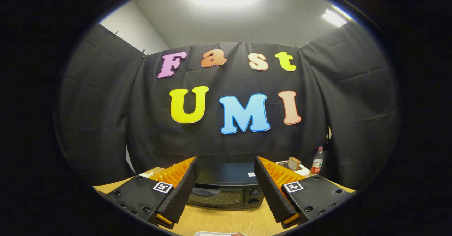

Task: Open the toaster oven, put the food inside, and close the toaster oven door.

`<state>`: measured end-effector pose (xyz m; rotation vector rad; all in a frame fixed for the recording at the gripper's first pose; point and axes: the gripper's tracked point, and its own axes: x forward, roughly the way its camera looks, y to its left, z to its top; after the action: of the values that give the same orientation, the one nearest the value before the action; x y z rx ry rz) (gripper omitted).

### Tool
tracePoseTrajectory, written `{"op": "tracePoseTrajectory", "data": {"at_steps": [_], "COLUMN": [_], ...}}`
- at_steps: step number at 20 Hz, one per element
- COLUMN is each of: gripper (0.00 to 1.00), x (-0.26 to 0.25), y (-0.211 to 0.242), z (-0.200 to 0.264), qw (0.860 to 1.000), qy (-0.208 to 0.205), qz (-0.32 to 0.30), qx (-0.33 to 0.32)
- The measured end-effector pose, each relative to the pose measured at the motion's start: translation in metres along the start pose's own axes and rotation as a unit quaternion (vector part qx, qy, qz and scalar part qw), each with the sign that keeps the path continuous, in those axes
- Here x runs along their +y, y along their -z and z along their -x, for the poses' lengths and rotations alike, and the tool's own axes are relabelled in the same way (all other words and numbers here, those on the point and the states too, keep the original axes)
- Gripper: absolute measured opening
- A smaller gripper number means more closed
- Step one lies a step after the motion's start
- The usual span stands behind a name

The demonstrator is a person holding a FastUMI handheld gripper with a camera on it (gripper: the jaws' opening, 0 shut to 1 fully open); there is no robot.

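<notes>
While the gripper (226, 186) hovers with fingers spread wide and nothing between them, the black box-shaped toaster oven (226, 190) sits door closed on the light wooden table (233, 222), lower centre of frame. Right of it, a brown bread slice (293, 163) stands on a white tray (300, 169), beside a clear plastic bottle (317, 161).

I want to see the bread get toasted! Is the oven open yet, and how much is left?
Nothing looks done yet. The black toaster oven has its glass door shut. The gripper is open, holding nothing, the oven ahead between its fingers. The brown bread slice waits behind. Opening, loading and closing remain.
</notes>
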<state>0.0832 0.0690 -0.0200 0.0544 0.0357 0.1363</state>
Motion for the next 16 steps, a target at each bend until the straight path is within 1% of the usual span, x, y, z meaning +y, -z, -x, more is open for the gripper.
{"op": "tracePoseTrajectory", "data": {"at_steps": [9, 16], "gripper": [0.98, 0.98], "x": [0.024, 0.034], "y": [0.046, 0.099], "z": [-0.057, -0.098], "qw": [0.999, 0.995], "qy": [-0.029, -0.031], "qz": [-0.012, -0.018], "qx": [0.038, 0.092]}}
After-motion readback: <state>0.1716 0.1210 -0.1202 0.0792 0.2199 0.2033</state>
